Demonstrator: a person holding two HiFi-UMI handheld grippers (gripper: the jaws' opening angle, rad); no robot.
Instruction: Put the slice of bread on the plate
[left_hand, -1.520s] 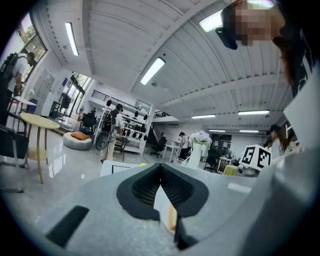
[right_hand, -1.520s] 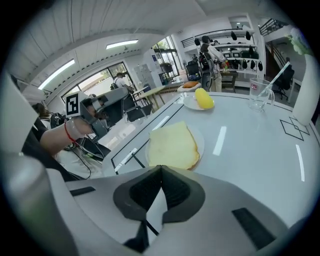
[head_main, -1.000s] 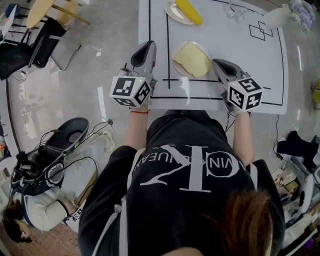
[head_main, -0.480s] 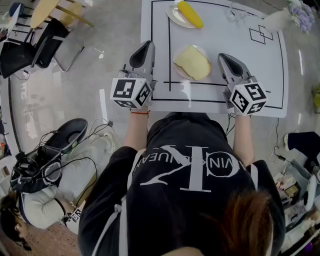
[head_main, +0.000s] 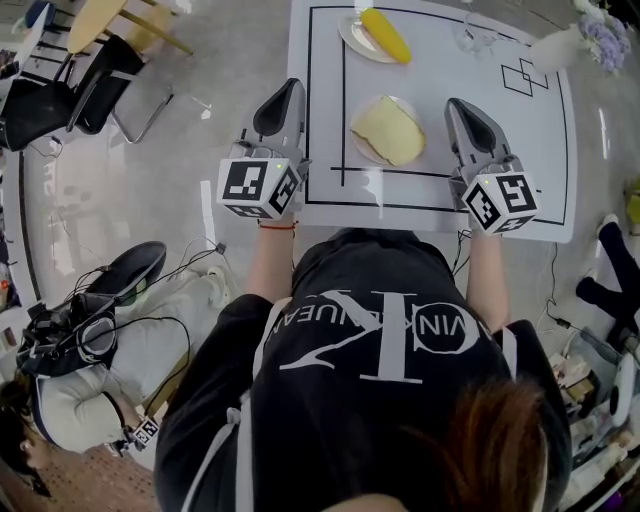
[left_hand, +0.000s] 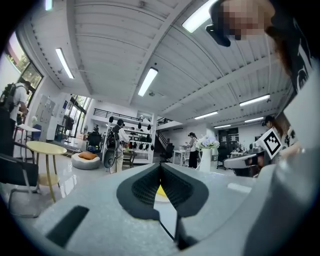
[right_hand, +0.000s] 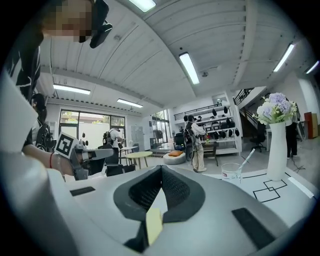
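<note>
Both my left hand-held gripper (head_main: 288, 88) (left_hand: 160, 167) and my right hand-held gripper (head_main: 458, 104) (right_hand: 161, 170) have their jaws pressed together with nothing between them, and both are raised clear of the white worktop (head_main: 520, 150). The slice of bread (head_main: 388, 128) lies on the plate (head_main: 357, 143) between them, with the left one at its 9 o'clock and the right at its 3 o'clock, neither touching it. At that plate's 12 o'clock a corn cob (head_main: 385, 35) rests on a second plate (head_main: 350, 35).

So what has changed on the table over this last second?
The right gripper has lifted and drawn off to the right, away from the plate, with its jaws shut. The left gripper rose only slightly. The slice of bread stayed lying on the plate.
</note>
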